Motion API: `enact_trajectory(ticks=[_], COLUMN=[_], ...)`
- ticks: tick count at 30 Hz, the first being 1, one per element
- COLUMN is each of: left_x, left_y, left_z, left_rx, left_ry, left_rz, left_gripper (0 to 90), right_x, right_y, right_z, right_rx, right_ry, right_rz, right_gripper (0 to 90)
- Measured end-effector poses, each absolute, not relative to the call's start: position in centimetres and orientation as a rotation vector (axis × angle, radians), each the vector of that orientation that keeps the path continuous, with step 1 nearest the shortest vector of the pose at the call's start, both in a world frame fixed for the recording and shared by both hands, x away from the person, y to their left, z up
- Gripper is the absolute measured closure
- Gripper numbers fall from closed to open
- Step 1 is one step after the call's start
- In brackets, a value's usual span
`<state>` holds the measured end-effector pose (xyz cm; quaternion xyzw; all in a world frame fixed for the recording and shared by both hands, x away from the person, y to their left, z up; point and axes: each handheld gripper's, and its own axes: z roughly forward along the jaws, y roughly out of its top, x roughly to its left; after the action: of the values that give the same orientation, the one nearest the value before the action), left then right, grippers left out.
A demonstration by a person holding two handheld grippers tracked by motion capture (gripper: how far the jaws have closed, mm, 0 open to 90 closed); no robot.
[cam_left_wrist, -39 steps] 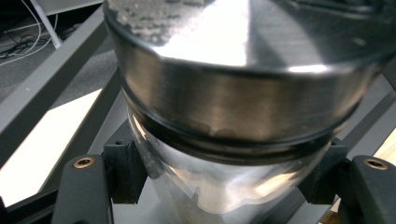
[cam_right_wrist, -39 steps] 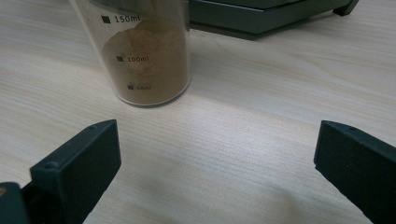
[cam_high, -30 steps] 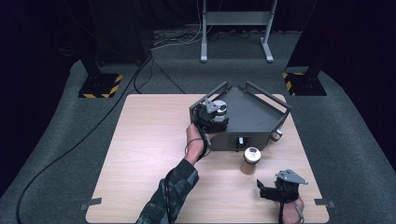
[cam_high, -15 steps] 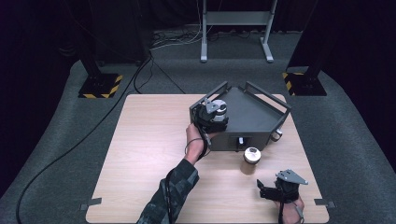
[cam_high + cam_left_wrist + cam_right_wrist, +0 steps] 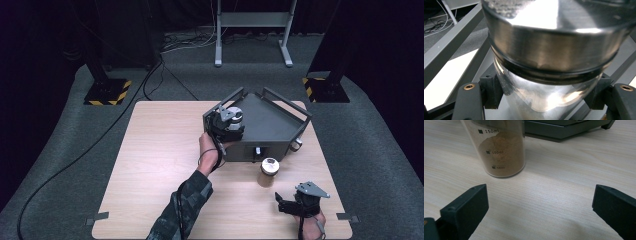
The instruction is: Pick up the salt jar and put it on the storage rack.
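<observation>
Currently, a steel-lidded glass jar (image 5: 549, 62) is clamped between the pads of the left gripper (image 5: 227, 122), at the near left corner of the grey tray (image 5: 272, 120). Farther right, the right gripper (image 5: 300, 202) is held low over the table (image 5: 150, 165) with its jaws spread wide and nothing between them. A beaker (image 5: 499, 147) of brown powder is seen standing just ahead of it, beside the tray's front wall.

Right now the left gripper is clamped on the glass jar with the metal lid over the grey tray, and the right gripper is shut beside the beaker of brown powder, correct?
Not quite: the right gripper is open, as the right gripper view shows its jaws wide apart, short of the beaker. The rest holds.
</observation>
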<state>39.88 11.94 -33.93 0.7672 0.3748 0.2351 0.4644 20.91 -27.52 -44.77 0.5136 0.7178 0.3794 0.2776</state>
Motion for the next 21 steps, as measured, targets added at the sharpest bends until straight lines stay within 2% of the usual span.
enact_trajectory(ticks=[4, 8, 10, 13, 21], left_x=[39.9, 39.6, 39.4, 38.5, 36.3], left_y=[12.0, 12.3, 12.7, 13.4, 14.6], left_z=[-33.8, -33.7, -33.7, -34.0, -34.1], left_rx=[1.886, 1.892, 1.892, 1.880, 1.915], left_ry=[0.936, 0.946, 0.942, 0.926, 0.927], left_rz=[0.572, 0.575, 0.569, 0.590, 0.613], left_gripper=[26.7, 15.9, 6.2, 0.2, 0.0], right_x=[20.9, 20.9, 20.9, 20.9, 20.9], right_y=[-27.5, -27.6, -27.7, -27.7, -27.6], right_z=[-44.8, -44.8, -44.8, -44.8, -44.8], right_rx=[1.379, 1.381, 1.384, 1.385, 1.385], right_ry=[1.926, 1.923, 1.923, 1.921, 1.923], right_rz=[1.018, 1.024, 1.028, 1.028, 1.023], right_gripper=[0.0, 0.0, 0.0, 0.0, 0.0])
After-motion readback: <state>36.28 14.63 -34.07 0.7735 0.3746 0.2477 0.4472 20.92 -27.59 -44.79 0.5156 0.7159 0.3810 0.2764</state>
